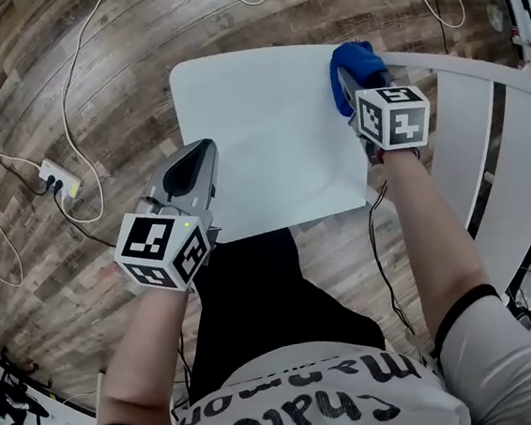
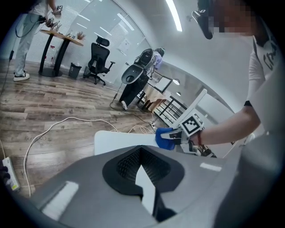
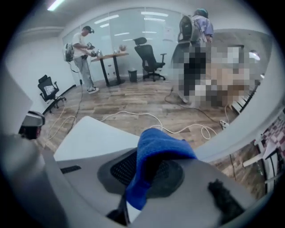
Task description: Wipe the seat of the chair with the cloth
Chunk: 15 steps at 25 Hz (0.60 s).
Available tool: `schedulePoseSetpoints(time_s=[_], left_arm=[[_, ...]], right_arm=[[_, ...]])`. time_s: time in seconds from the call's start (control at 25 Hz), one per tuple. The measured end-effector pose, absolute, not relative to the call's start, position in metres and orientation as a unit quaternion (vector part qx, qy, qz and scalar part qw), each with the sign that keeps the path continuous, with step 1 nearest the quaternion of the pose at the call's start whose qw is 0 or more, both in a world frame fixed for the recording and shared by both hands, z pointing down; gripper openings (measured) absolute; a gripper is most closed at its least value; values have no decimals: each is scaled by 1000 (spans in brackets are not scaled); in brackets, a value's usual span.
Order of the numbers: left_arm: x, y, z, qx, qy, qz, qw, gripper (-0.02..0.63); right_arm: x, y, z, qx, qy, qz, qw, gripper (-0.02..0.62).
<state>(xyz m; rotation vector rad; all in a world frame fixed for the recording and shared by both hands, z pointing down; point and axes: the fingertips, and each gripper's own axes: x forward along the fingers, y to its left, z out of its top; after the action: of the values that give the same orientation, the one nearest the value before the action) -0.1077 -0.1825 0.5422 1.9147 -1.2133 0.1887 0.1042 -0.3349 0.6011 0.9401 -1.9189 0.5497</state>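
The chair's white seat (image 1: 266, 131) fills the middle of the head view. A blue cloth (image 1: 340, 86) is pinched in my right gripper (image 1: 361, 67) at the seat's far right corner, close to the chair back. In the right gripper view the cloth (image 3: 158, 144) drapes over the shut jaws of the right gripper (image 3: 151, 153), with the seat (image 3: 93, 138) just beyond. My left gripper (image 1: 204, 149) hangs over the seat's near left edge, jaws together and holding nothing. The left gripper view looks past the left gripper (image 2: 141, 150) across the seat (image 2: 116, 140) to the cloth (image 2: 164, 139).
The white slatted chair back (image 1: 468, 119) rises on the right. A power strip (image 1: 59, 178) and white cables (image 1: 77, 76) lie on the wood floor to the left. My dark trouser leg (image 1: 255, 293) stands against the seat's front edge. Further off are a standing person (image 3: 84, 46) and office chairs (image 3: 149, 58).
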Motion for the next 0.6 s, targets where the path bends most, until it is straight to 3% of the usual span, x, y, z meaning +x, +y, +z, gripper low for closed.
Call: schedulePoseSetpoints(time_s=[0.24,0.6], left_arm=[[-140,-170,551,743,-520,74,416,6],[-186,-129,551,700,-573,69,420,6]], right_arm=[[-18,-240,567,264,-861,241,362,52],[-174,-131,570,69,-889,297,341,52]])
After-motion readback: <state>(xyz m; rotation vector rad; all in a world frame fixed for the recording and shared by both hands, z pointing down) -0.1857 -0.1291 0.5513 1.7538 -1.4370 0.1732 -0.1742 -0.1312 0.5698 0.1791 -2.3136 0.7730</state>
